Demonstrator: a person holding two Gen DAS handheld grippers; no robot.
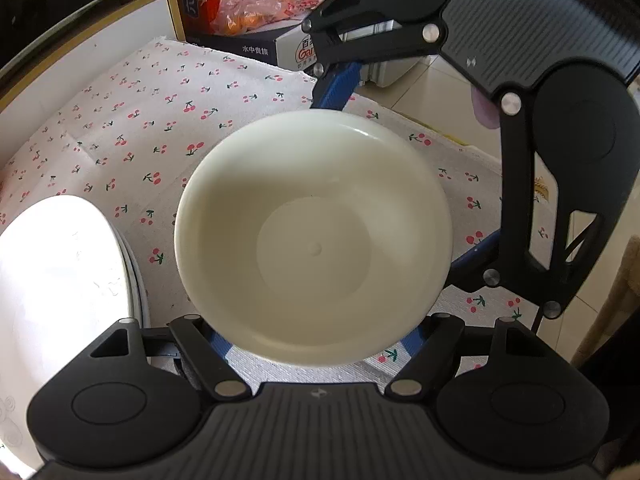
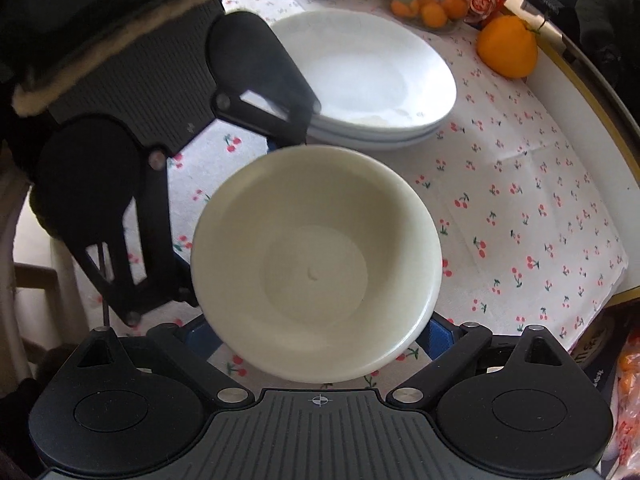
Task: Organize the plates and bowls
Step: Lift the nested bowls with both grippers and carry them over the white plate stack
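Okay, cream bowl [image 1: 314, 240] sits mid cherry-print cloth [image 1: 160, 120], stacked white plates [image 2: 360, 68] just beyond it. Left gripper [image 1: 316, 340] and right gripper [image 2: 320, 332] each straddle its rim; the rim hides the fingers, so can't tell whether either is gripping.

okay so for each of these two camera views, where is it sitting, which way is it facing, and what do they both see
Left wrist: on the left tongs, looking steeply down at the cream bowl; right tongs opposite.
Right wrist: on the right tongs, looking down at that bowl; left tongs and a fur-trimmed sleeve show.
Shared: the bowl, cherry-print cloth, stacked white plates.
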